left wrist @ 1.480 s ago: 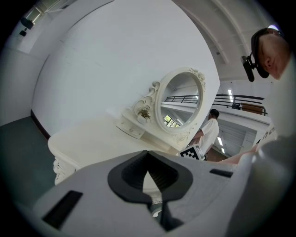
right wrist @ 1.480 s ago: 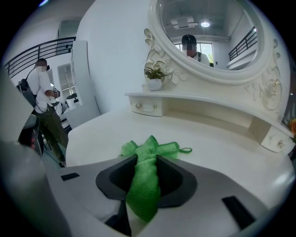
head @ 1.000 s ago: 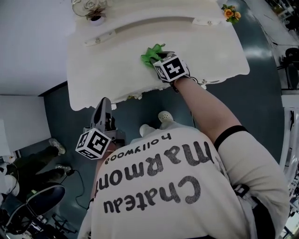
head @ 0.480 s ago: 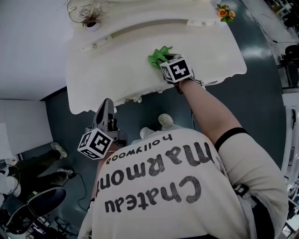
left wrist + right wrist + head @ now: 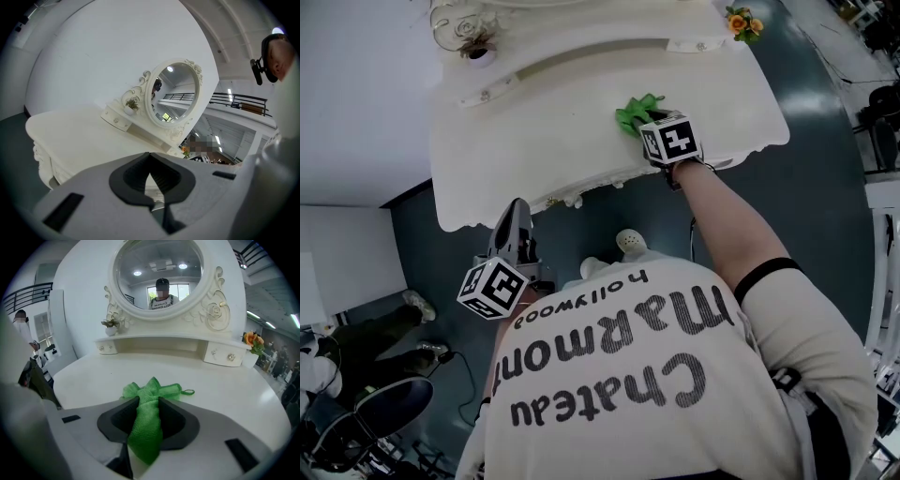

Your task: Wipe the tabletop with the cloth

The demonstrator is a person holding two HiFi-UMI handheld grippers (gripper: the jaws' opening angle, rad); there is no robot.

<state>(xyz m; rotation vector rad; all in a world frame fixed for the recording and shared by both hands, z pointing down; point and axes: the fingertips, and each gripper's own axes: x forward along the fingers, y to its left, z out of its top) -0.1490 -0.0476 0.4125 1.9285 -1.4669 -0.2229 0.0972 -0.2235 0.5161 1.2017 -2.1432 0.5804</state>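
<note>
**Cloth pinched in right gripper on the white tabletop**

On the left, my left gripper (image 5: 512, 214) hangs off the near edge of the table, over the dark floor. Its dark, ribbed pads are together at the tips and I see nothing caught between them.

The tabletop (image 5: 534, 122) is a glossy cream-white slab with a scalloped, carved near edge. At its far side stands a raised shelf with small knobbed drawers, under an oval mirror (image 5: 159, 273) in a scrolled white frame. A small potted plant (image 5: 110, 325) sits on the left end of the shelf.

Right of centre lies the green cloth (image 5: 636, 114), soft and nubby like microfibre. It is bunched into a fan on the surface, with a thin hanging loop at its right corner. My right gripper (image 5: 651, 122) is clamped on its near end: the folded fabric runs between the two jaws, and the spread part rests on the table just beyond their tips.

On the far right corner sits a sprig of orange flowers (image 5: 741, 21).
</note>
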